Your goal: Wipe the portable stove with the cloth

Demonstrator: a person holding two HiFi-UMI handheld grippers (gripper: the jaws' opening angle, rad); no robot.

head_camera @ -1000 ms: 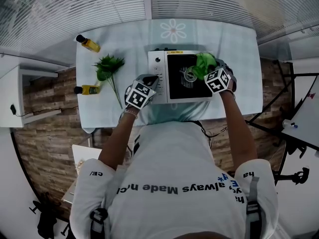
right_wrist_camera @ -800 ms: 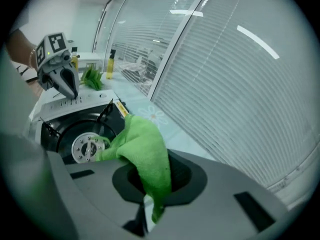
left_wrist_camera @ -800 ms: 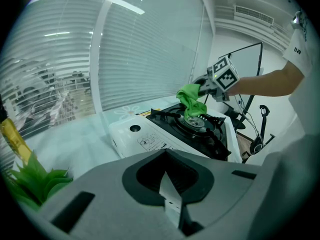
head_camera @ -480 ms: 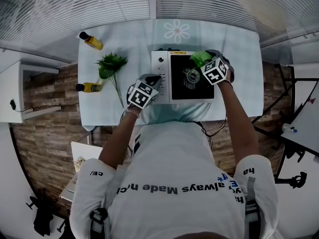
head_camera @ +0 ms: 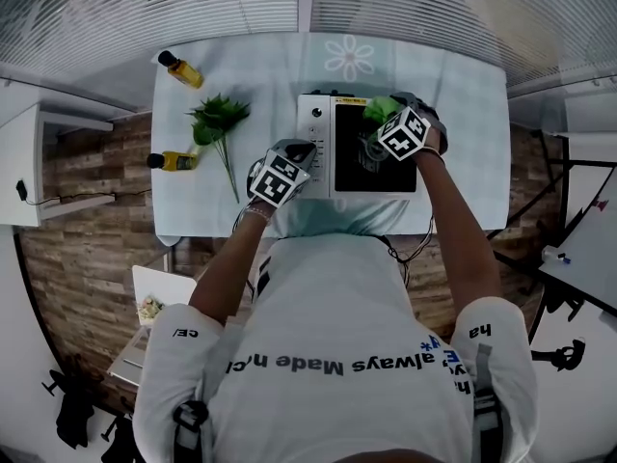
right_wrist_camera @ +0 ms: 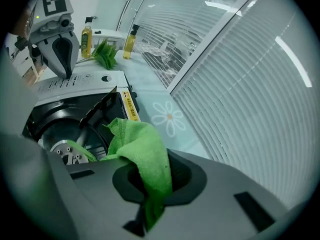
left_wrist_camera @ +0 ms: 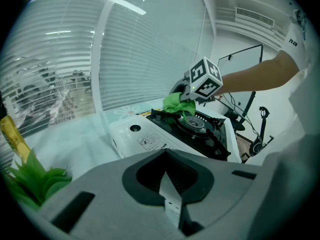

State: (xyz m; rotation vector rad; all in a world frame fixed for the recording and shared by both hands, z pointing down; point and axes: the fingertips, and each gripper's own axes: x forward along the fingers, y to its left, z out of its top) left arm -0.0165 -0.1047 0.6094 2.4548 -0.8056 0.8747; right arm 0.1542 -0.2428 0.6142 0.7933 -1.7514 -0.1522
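The portable stove (head_camera: 318, 152) is white with a black top and stands on the table. My right gripper (head_camera: 393, 123) is shut on a green cloth (head_camera: 379, 110) and holds it over the far side of the burner (right_wrist_camera: 65, 151). From the right gripper view, the cloth (right_wrist_camera: 145, 154) hangs out of the shut jaws of the right gripper (right_wrist_camera: 150, 194). My left gripper (head_camera: 289, 162) is shut, its tips at the stove's left front by the control panel (left_wrist_camera: 145, 143). The left gripper view shows the cloth (left_wrist_camera: 177, 104) under the right gripper's marker cube.
Two yellow bottles (head_camera: 180, 68) (head_camera: 174, 160) and a green plant sprig (head_camera: 217, 123) lie on the left of the table (head_camera: 463, 162). A flower print (head_camera: 349, 58) is behind the stove. Window blinds run along the table's far edge.
My right gripper has dragged the cloth across the stove top, away from me and slightly left. The left gripper has stayed at the stove's left front.
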